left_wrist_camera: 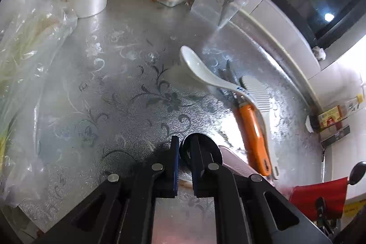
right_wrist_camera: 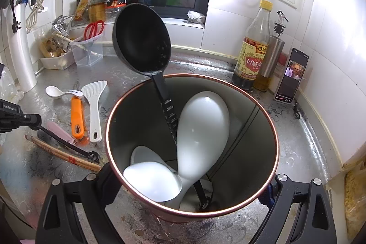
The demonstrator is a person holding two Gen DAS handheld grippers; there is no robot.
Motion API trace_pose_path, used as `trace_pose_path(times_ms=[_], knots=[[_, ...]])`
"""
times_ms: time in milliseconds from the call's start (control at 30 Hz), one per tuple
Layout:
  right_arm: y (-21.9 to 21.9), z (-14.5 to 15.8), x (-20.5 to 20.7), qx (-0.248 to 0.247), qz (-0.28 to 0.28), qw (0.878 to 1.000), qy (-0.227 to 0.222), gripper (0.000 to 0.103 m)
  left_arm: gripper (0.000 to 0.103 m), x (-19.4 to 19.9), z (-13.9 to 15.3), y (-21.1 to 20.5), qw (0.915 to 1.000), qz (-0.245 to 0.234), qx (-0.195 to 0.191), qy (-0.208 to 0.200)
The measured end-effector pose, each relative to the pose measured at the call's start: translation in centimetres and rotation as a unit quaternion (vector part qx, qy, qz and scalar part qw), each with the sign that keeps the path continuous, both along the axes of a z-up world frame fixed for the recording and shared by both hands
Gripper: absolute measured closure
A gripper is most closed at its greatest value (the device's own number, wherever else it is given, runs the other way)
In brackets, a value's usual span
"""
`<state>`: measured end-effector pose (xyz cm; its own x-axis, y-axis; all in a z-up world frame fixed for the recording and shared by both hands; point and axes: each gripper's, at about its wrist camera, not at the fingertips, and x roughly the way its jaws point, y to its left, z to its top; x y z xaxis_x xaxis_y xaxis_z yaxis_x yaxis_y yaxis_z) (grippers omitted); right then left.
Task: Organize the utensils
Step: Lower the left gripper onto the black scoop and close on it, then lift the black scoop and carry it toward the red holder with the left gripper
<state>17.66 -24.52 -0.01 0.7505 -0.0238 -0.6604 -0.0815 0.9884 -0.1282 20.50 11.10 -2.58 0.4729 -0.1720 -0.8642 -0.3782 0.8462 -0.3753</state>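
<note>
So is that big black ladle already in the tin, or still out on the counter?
In. The black ladle stands handle-down inside the red-rimmed tin, its bowl sticking up above the rim, beside two white spoons.

my steel counter point(right_wrist_camera: 141, 74) carries a white spoon point(right_wrist_camera: 53, 91), rice paddle point(right_wrist_camera: 93, 104), orange-handled tool point(right_wrist_camera: 76, 117), seemingly chopsticks point(right_wrist_camera: 66, 156), and the round holder point(right_wrist_camera: 273, 129).
</note>
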Motion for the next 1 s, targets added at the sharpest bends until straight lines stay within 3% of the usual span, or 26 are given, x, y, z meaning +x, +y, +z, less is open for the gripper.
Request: trace_pose_path(times_ms=[400, 700, 1000], knots=[[-0.1, 0.0, 0.0, 0.003, 0.001, 1.0, 0.0, 0.01, 0.095, -0.8, 4.2, -0.3, 0.9981, -0.011, 0.031, -0.053], [-0.1, 0.0, -0.1, 0.003, 0.001, 1.0, 0.0, 0.01, 0.093, 0.4, 0.4, 0.0, 0.9995, -0.022, 0.016, 0.017], [0.0, 0.0, -0.1, 0.003, 0.001, 1.0, 0.0, 0.01, 0.093, 1.5, -1.2, -0.2, 0.9991, -0.032, 0.011, 0.026]])
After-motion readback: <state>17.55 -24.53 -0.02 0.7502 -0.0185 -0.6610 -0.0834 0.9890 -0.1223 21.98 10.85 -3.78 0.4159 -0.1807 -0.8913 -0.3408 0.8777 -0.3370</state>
